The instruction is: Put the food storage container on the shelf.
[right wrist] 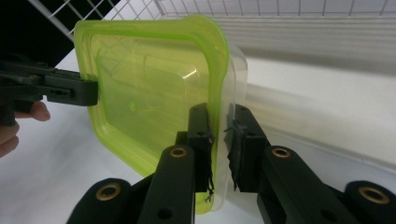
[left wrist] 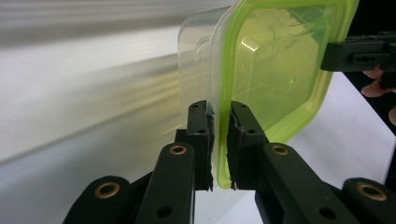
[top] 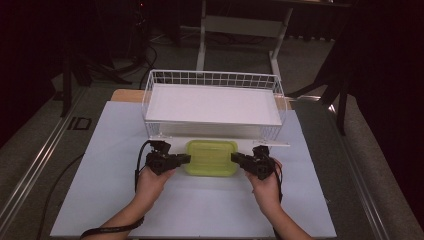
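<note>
The person's forearms come in at the near edge of the high view, each hand carrying a hand-held gripper. The left hand-held gripper [top: 184, 158] is clamped on the left edge of a clear plastic container with a green lid [top: 211, 157], and the right hand-held gripper [top: 237, 158] grips its right edge. In the left gripper view the pads [left wrist: 205, 140] pinch the rim where lid and tub meet; in the right gripper view the pads [right wrist: 204, 140] close on the same seam on the opposite side. The container sits low over the white worktop [top: 110, 200], just in front of a white wire basket [top: 150, 95] that holds a white tray; whether it rests on the worktop or is lifted clear cannot be told.

Judging from this, the step in hand is a two-handed carry, probably up and over the basket's front wall. To do it well, keep both grips equally firm, since each bites only a thin rim and the lid could pop off the tub. Raise both sides together so the container stays level, clear the wire edge fully before moving forward, and avoid pulling the hands apart
</note>
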Demonstrator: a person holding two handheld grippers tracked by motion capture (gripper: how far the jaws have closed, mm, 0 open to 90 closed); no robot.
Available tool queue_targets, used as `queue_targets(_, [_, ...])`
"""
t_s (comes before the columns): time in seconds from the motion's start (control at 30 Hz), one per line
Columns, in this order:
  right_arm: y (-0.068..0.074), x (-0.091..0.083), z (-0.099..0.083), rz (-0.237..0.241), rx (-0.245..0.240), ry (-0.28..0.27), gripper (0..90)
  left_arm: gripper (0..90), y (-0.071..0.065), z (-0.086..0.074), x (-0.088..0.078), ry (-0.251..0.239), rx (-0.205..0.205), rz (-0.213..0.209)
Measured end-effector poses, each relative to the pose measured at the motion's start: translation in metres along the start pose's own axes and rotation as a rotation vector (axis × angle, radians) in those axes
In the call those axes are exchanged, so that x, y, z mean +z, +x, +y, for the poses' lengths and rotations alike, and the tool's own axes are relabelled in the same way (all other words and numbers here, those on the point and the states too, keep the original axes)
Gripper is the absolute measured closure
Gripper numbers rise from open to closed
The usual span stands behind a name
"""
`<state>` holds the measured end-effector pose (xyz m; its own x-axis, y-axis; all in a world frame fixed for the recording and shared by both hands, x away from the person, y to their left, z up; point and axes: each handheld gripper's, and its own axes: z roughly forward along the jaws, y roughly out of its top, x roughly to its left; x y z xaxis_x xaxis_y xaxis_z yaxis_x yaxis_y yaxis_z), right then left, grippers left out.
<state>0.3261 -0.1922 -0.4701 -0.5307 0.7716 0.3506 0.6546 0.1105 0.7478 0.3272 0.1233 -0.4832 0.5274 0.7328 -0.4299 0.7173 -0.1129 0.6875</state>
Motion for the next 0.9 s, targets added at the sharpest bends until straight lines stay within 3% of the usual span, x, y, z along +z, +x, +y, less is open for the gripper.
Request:
queue_targets(0.17, [-0.007,0.015,0.005,-0.021,0.019,-0.005,80.3,81.3,0.010,0.004,0.008,-0.006,-0.014,0.018])
queue_targets(0.37, [-0.014,0.026,0.007,-0.038,0.032,-0.023,80.1,81.3,0.018,0.007,0.017,-0.028,-0.027,0.010])
queue_targets(0.6, [-0.020,0.035,0.012,-0.068,0.025,-0.032,80.0,81.1,0.026,0.011,0.027,-0.051,-0.029,0.021])
queue_targets(0.7, [-0.024,0.038,0.015,-0.065,0.048,-0.035,79.8,81.1,0.026,0.014,0.029,-0.060,-0.013,0.033])
queue_targets(0.8, [-0.025,0.042,0.016,-0.069,0.060,-0.038,79.3,81.0,0.028,0.015,0.031,-0.081,-0.041,0.030])
queue_targets(0.9, [-0.026,0.044,0.018,-0.082,0.071,-0.043,77.5,80.7,0.031,0.017,0.033,-0.090,-0.019,0.027])
